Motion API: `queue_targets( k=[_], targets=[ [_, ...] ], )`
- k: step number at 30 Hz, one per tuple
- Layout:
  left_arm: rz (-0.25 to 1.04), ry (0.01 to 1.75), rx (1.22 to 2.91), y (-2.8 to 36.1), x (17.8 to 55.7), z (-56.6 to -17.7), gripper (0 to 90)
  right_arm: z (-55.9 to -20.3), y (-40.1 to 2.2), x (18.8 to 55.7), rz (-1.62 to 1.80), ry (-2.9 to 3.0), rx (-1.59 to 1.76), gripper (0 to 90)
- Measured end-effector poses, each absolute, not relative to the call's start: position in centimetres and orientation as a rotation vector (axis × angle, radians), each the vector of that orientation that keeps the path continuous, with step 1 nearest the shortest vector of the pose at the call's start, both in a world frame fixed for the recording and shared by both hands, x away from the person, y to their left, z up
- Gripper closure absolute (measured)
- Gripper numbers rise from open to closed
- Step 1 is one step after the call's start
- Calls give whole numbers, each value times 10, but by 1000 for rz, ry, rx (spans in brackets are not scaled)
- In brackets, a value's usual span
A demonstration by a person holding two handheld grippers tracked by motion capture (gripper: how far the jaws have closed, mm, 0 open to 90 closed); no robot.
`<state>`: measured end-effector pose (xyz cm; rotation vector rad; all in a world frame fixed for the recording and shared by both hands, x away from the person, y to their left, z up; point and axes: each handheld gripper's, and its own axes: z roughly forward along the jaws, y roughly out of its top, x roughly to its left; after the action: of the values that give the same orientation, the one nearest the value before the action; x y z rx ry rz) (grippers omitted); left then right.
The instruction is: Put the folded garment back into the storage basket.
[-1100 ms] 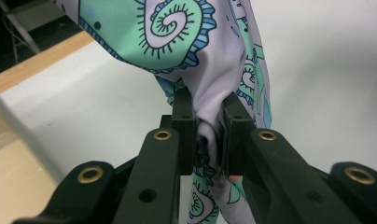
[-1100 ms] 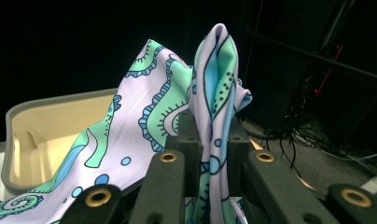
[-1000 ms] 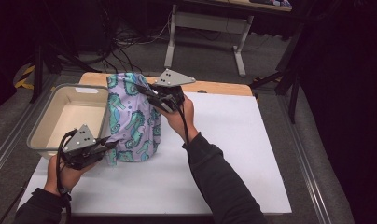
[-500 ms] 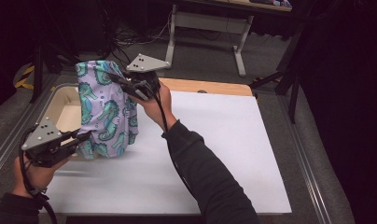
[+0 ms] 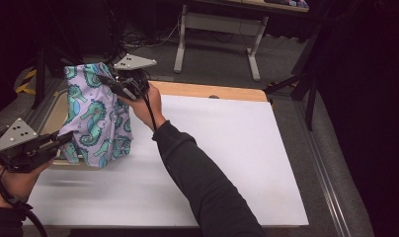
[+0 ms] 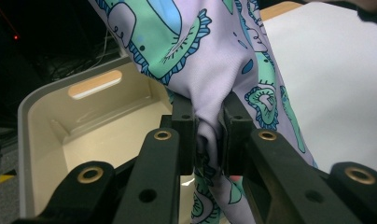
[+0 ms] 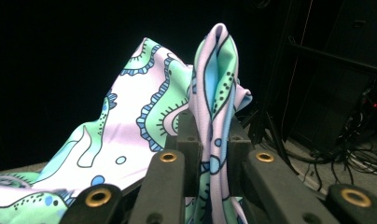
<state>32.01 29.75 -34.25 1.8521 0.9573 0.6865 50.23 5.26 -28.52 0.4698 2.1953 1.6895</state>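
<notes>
A lilac stretch-fabric cloth printed with teal seahorses hangs in the air above a cream plastic bin at the left edge of the white worktop, its long axis slanting from the upper far corner down toward the person. The right gripper pinches that raised corner — folds bunched between its black pads — while the left gripper is clamped on the lower edge, the soft, smooth fabric draping in loose folds between them.

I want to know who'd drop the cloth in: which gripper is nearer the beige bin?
Left. The left gripper holds the seahorse cloth right at the beige bin's near edge; the right gripper clamps the cloth's top, raised above the bin's far end.
</notes>
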Motion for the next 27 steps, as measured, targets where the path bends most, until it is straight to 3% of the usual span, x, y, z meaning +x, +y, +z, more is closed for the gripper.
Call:
queue_targets(
  k=[16, 27],
  targets=[
    [764, 1062, 1761, 336, 321, -326, 796, -276, 102, 513, 1745, 2216, 478, 822],
    [742, 1122, 1723, 352, 327, -332, 795, -285, 139, 520, 1750, 2256, 513, 822]
  ],
)
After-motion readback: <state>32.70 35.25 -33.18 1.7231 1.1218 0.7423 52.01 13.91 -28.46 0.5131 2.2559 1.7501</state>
